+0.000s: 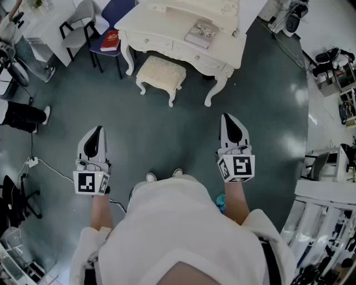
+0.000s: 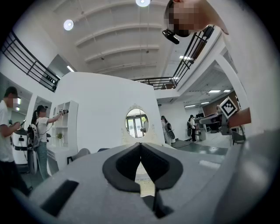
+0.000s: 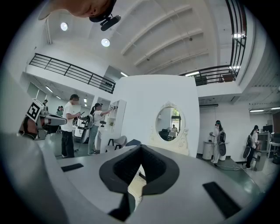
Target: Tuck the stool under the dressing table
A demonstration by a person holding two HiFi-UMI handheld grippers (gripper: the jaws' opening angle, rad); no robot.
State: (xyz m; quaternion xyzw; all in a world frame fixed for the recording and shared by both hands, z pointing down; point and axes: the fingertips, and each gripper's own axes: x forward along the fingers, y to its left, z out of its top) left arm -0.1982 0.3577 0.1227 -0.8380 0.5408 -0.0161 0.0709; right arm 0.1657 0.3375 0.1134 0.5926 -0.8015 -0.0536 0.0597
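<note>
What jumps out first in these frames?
The cream dressing table at top centre of the head view, with its matching stool on the dark floor in front of it, draws the eye first. Nearer the person, the left gripper and right gripper point toward it, both shut and empty, well short of the stool.

Floor [image 1: 167,133]: open stretch up to stool [image 1: 161,73]. Stool: stands before dressing table [image 1: 156,25], between its front legs. Blue chair [image 1: 119,10]: just left of table. Cable [image 1: 53,168]: floor, lower left.
</note>
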